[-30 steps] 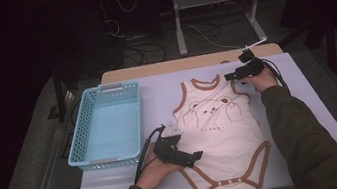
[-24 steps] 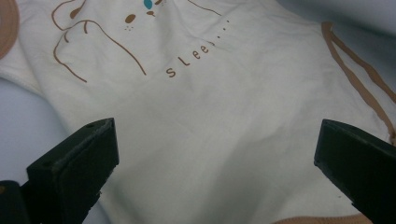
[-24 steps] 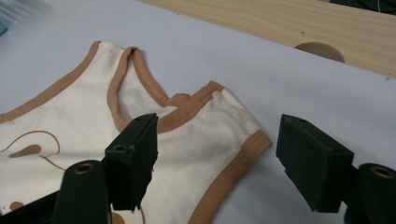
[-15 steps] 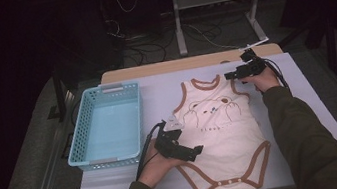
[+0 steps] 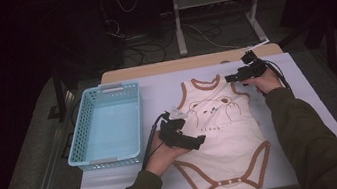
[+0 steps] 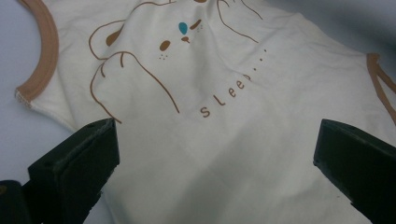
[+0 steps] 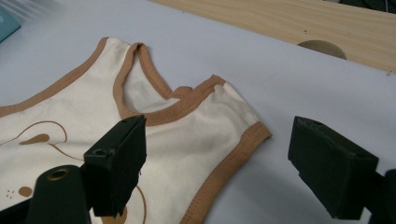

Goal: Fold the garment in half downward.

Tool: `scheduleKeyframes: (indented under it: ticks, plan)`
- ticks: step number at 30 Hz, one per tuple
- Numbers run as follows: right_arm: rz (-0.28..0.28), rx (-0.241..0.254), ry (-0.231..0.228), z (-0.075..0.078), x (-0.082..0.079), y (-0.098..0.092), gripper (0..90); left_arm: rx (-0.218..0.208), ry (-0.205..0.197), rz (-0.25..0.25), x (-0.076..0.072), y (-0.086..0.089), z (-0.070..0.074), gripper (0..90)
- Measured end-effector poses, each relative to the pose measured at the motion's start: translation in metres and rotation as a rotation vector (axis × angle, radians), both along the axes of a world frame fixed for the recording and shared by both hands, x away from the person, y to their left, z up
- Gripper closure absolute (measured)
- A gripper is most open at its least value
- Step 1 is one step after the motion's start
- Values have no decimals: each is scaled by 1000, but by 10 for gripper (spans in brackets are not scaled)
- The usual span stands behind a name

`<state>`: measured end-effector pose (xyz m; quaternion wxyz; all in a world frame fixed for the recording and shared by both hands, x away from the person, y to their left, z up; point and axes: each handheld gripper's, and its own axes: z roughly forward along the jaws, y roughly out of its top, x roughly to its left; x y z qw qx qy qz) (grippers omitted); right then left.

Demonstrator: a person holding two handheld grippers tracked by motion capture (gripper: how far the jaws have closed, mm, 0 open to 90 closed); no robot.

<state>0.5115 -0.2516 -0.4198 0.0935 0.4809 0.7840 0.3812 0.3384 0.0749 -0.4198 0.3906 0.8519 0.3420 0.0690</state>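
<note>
Bodysuit point(image 6: 224, 154) print reads "Sleep..." in brown beneath a bear drawing

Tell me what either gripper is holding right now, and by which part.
Nothing is held. The left gripper and right gripper both stand open above the cream, brown-trimmed baby bodysuit.

Cream bodysuit point(image 5: 223, 137) (brown trim); blue basket point(image 5: 105, 126).

Matt cream cloth bodysuit point(image 5: 222, 132); glossy plastic basket point(image 5: 107, 126); bare wood board point(image 7: 299, 23).
</note>
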Motion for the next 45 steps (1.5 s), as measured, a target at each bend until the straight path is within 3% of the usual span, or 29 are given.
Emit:
scheduleKeyframes:
  ticks: [21,31,36,45]
  plan:
    - [7,5,-15,4,-1,0,145,4,-32,65,54,-26,14,0]
    - [-2,20,-24,10,-3,-5,142,-4,-57,85,84,-30,22,0]
    - [-10,26,-32,12,-4,-8,143,-6,-85,117,98,-31,24,0]
    - [-28,33,-29,11,-2,-10,143,-12,-94,133,122,-36,26,29]
